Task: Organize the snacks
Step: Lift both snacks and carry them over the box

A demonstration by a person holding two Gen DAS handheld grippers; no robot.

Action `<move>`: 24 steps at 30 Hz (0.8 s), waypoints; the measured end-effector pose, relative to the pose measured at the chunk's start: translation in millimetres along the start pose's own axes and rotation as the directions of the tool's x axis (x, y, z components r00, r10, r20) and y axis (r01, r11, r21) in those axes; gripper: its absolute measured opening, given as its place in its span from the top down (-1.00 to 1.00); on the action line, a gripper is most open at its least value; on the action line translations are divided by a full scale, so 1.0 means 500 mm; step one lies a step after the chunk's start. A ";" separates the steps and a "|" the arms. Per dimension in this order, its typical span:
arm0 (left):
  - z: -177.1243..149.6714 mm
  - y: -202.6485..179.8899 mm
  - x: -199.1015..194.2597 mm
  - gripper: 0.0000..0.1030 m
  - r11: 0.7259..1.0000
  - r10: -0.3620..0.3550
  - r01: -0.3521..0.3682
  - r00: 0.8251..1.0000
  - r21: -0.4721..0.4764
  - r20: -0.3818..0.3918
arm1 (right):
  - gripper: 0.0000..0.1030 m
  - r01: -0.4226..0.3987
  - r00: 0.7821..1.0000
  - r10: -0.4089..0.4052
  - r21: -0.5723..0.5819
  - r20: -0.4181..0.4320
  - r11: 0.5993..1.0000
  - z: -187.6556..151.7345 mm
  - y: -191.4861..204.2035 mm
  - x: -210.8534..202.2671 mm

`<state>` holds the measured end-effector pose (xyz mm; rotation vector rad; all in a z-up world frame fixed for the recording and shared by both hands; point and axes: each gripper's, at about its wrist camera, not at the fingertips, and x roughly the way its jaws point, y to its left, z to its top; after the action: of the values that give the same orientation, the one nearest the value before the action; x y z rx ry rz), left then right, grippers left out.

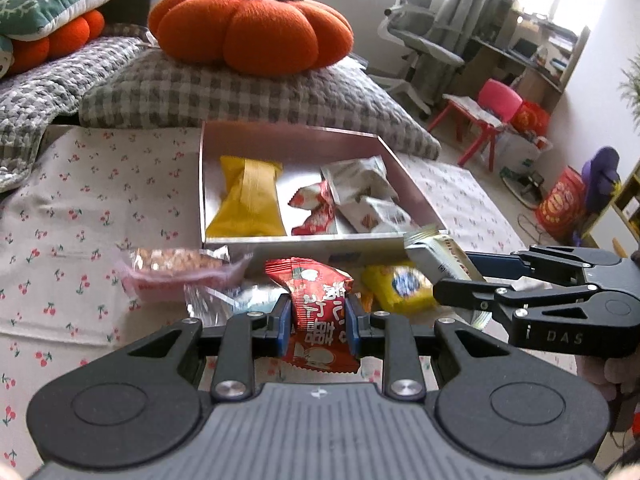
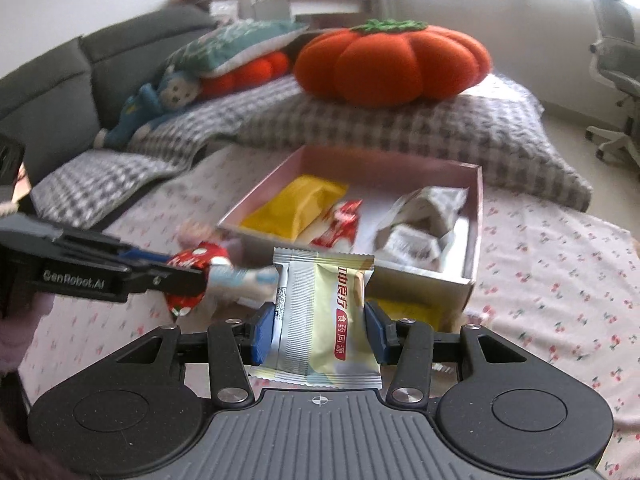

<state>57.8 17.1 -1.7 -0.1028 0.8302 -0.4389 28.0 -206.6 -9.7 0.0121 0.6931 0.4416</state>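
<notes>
A shallow pink cardboard box (image 1: pixel 416 192) sits on the cherry-print cloth (image 1: pixel 92 216). Behind it lies a checked grey cushion (image 1: pixel 208 92), with an orange pumpkin-shaped plush pillow (image 1: pixel 252 28) on top.

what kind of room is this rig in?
Likely a home living room doubling as a study: a grey sofa with a pumpkin cushion, an office chair by a desk, a child's pink chair.

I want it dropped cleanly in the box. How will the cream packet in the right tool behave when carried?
The cream packet, pinched at mid-height by the right tool, stands upright above the pads, so probably light and fairly stiff. Its glossy film looks slippery; it could slide if the grip loosens.
</notes>
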 end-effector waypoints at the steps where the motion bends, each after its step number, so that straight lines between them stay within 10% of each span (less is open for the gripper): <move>1: 0.007 -0.001 0.004 0.52 1.000 0.003 -0.003 1.000 -0.006 0.006 | 0.10 0.008 1.000 -0.008 0.012 0.008 1.000 0.007 -0.006 0.001; 24: 0.170 -0.014 0.163 0.52 0.993 0.080 -0.076 0.996 -0.086 0.050 | 0.10 0.072 0.994 -0.094 0.302 0.057 0.950 0.103 -0.124 0.093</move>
<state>166.2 -30.1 1.1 -0.1590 0.7973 -0.3265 115.9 -237.6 -8.0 0.2837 0.6832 0.2503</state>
